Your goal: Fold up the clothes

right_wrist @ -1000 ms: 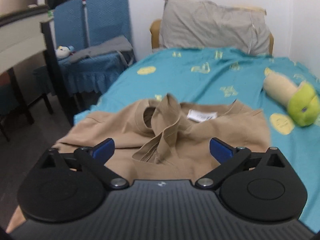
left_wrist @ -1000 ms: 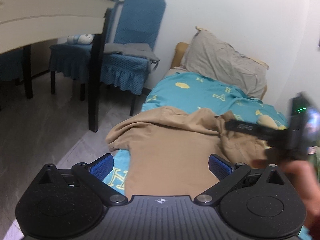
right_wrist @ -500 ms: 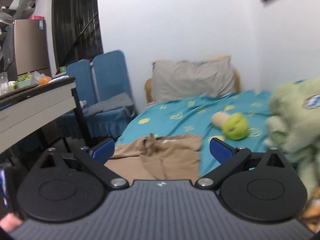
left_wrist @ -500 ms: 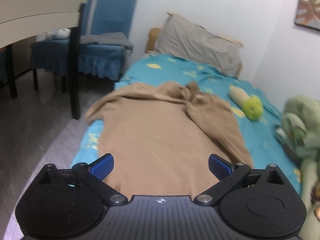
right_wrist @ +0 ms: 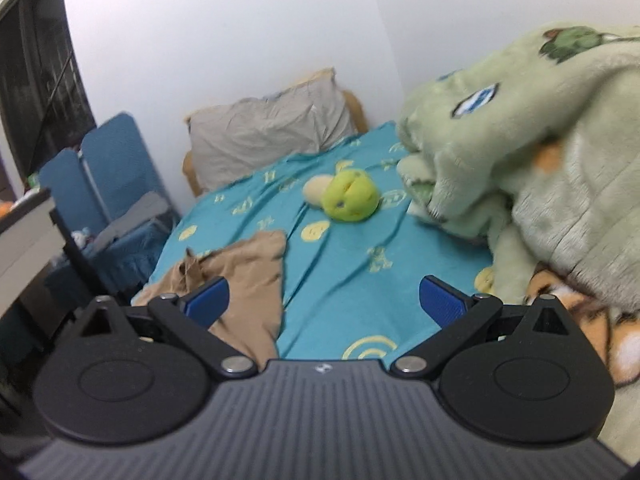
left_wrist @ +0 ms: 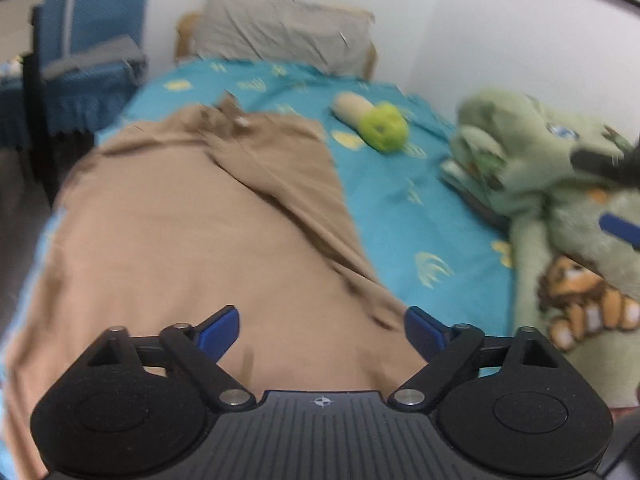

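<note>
Tan fabric, a shirt (left_wrist: 192,232), was spread flat along the left side of the bed (left_wrist: 400,216), its collar bunched toward the grey pillow (left_wrist: 288,28). The left tool (left_wrist: 322,330) was held over the shirt's near part, blue fingers (left_wrist: 218,328) set wide apart and nothing gripped. The right tool (right_wrist: 324,302) was likewise spread apart and empty, poised over the teal sheet between the shirt and a green plush blanket (right_wrist: 540,152). A yellow-green soft toy (right_wrist: 350,196) was seen beyond.
</note>
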The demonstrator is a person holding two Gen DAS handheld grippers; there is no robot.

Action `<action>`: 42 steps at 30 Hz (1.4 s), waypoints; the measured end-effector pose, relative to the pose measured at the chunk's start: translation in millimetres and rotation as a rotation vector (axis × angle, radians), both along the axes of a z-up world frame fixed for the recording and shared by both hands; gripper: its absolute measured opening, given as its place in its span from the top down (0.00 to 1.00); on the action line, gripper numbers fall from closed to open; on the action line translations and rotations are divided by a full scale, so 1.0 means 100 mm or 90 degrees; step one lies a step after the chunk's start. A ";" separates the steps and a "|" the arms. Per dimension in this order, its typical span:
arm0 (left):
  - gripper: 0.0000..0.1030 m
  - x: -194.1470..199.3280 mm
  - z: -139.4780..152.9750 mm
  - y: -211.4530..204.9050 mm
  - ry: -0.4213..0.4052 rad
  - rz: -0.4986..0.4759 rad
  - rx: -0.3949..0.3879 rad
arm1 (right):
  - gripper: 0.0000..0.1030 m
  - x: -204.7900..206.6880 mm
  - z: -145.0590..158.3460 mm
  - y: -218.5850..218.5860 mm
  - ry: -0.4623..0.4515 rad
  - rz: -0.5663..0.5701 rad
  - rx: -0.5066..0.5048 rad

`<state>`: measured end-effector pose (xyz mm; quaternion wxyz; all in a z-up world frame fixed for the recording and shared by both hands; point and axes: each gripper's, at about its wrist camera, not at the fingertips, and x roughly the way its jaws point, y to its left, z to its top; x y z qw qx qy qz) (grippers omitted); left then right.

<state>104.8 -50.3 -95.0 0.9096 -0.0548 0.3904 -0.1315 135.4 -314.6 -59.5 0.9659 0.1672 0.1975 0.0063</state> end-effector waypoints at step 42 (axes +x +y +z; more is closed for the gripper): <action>0.80 0.17 -0.42 1.02 0.220 0.034 -0.199 | 0.00 0.30 -0.40 0.08 0.142 0.075 0.017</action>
